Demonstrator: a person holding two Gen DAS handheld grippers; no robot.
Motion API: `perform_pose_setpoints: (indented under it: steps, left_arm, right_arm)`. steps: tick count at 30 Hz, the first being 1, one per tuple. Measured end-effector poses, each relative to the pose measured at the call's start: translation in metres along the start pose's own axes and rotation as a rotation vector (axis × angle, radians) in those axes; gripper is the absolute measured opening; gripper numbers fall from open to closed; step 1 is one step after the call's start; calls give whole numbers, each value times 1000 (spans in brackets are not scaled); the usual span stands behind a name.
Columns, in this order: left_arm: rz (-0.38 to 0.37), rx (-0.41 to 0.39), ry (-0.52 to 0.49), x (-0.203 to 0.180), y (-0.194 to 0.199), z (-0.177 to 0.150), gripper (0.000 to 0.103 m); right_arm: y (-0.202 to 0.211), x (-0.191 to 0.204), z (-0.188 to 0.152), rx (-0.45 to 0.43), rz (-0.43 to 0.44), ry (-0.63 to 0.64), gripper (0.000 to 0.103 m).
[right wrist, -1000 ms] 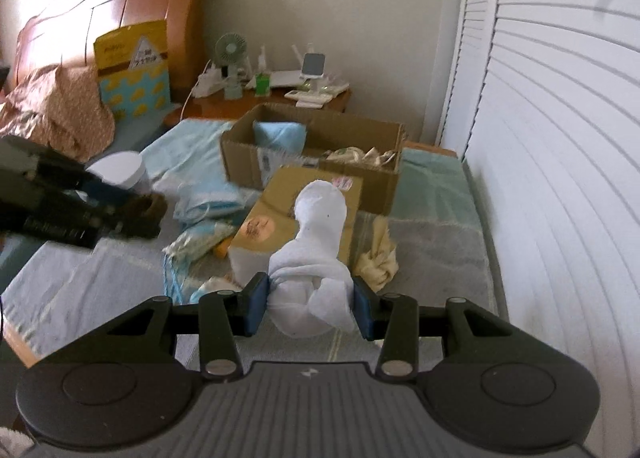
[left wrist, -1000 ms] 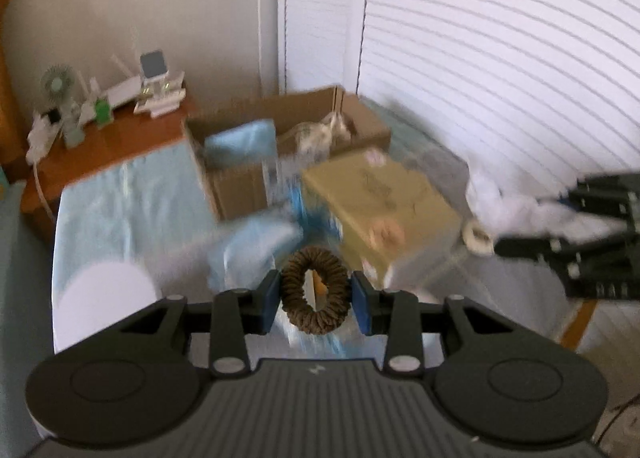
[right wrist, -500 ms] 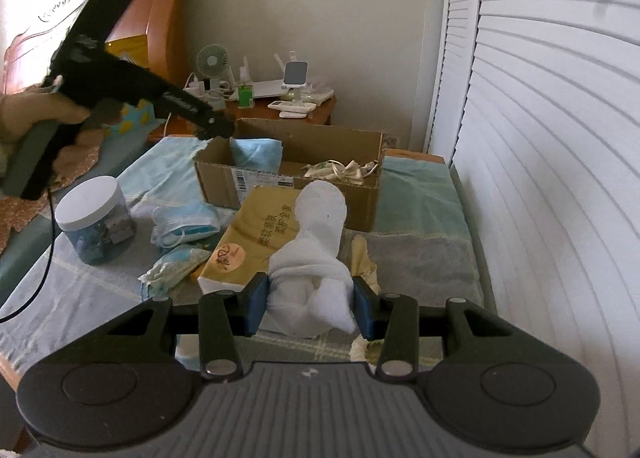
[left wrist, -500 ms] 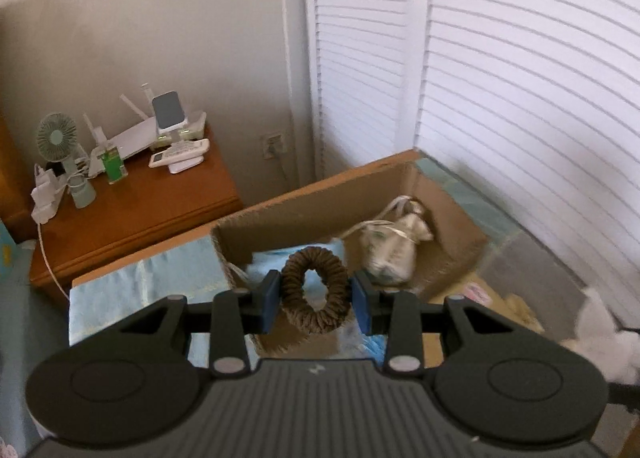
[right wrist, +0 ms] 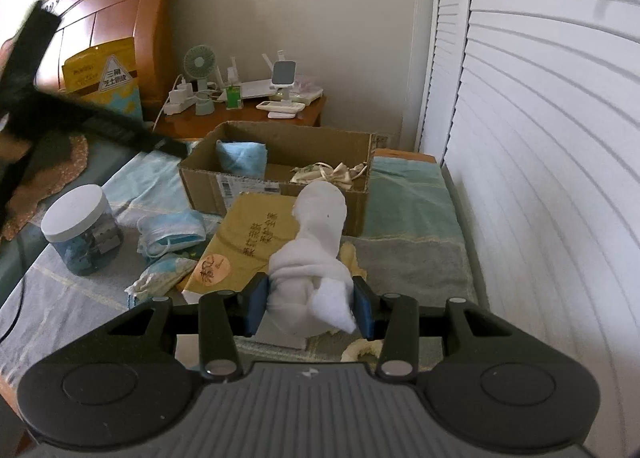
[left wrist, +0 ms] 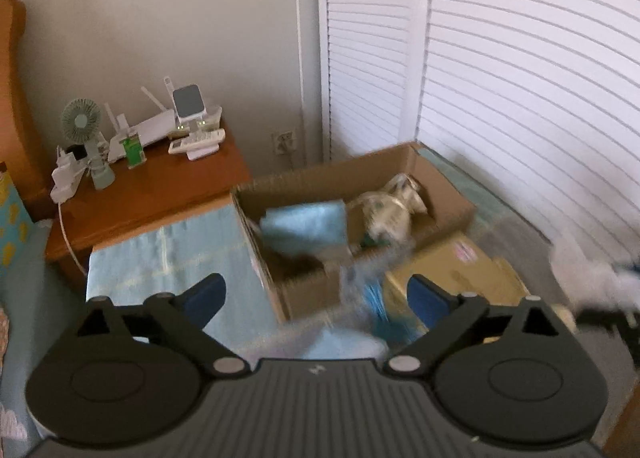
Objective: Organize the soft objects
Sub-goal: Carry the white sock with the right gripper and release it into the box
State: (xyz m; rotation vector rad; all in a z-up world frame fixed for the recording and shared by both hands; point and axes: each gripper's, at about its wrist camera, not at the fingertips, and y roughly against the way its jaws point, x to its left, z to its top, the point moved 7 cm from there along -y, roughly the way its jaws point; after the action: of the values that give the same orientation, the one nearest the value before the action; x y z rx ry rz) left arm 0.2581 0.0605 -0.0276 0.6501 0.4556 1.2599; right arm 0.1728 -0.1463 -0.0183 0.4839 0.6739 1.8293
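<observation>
the white sock (right wrist: 310, 258) sat clamped between the blue pads (right wrist: 256, 308) of the right gripper (right wrist: 308, 308), held at its bunched lower end, its long axis running up and forward, away from the camera toward the cardboard box (right wrist: 280, 181). the box lay straight ahead of that gripper and a little left, beyond a tan flat package (right wrist: 248, 242) on the bed; that forward bearing is the relation the drop seems to depend on. sock looked soft, rolled or folded on itself, rounded toe end uppermost, a loose flap hanging at the lower right. the left gripper (left wrist: 316, 298) stood spread wide with nothing between its fingers, hovering close over the near wall of the same box (left wrist: 440, 193); it was nearer the box but empty, so the loaded right one looked to be next. inside the box: a light blue folded cloth (left wrist: 308, 225) at left, a cream drawstring pouch (left wrist: 388, 209) at right, and a dark blurred shape (left wrist: 300, 264) at the near side, too smeared to name. bare floor showed between cloth and pouch. blue face masks (right wrist: 172, 234) and a lidded jar (right wrist: 82, 230) lay outside the box on the bed.
</observation>
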Motion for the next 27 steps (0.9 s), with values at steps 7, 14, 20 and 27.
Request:
perform_pose_setpoints:
  steps: [7,14,20,27]
  left_arm:
    - [14,-21,-25,-28,44,-42,99]
    - [17,-63,12,-37,59,-61,101]
    - [17,-36,76,-31,50,-74,101]
    - [14,-14,96,-27,37,-82,101]
  right_arm:
    - [-7,-1,30,-32,16,-1,49]
    - [-41,-2,80,-38,38,22,49]
    - [-95,0,113,9,32,62,49]
    - [-153,12,138,61,51,101,49]
